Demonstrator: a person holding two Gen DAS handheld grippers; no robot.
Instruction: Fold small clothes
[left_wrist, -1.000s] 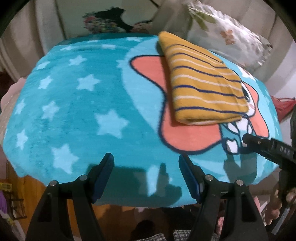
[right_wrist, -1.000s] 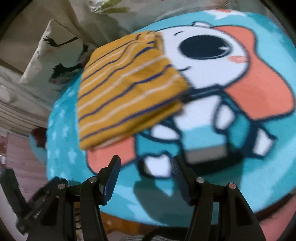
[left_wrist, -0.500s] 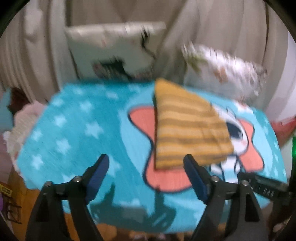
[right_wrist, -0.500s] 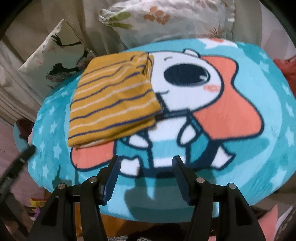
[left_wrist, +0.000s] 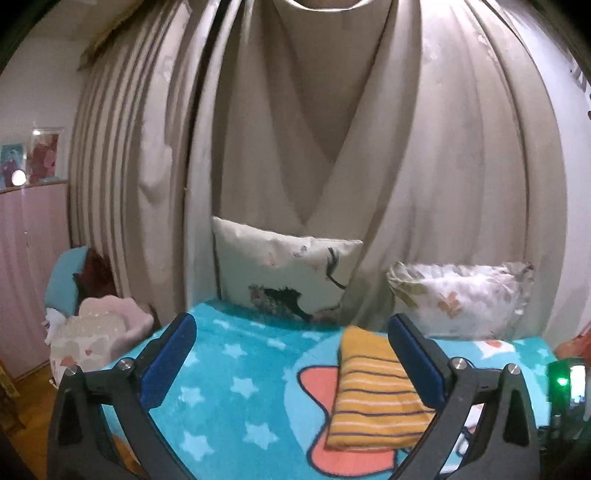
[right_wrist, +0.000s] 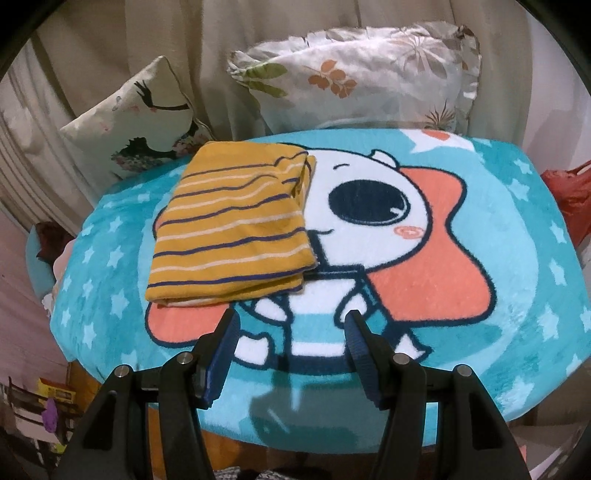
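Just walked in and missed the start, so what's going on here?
A person with tongs in each hand has been folding small clothes. A mustard striped garment lies folded on the teal cartoon blanket. Both tongs are empty and clear of it: the left tongs have just been opening wide, and the right tongs hang open above the blanket.

A folded mustard-yellow garment (right_wrist: 236, 225) is being crossed by navy and cream stripes. Beneath it, a fluffy turquoise blanket (right_wrist: 517, 258) is being dotted with pale blue stars and filled by a white, coral-eared cartoon elephant. Behind the blanket, two cream cushions (right_wrist: 354, 70) are being patterned with orange leaves and dark birds.
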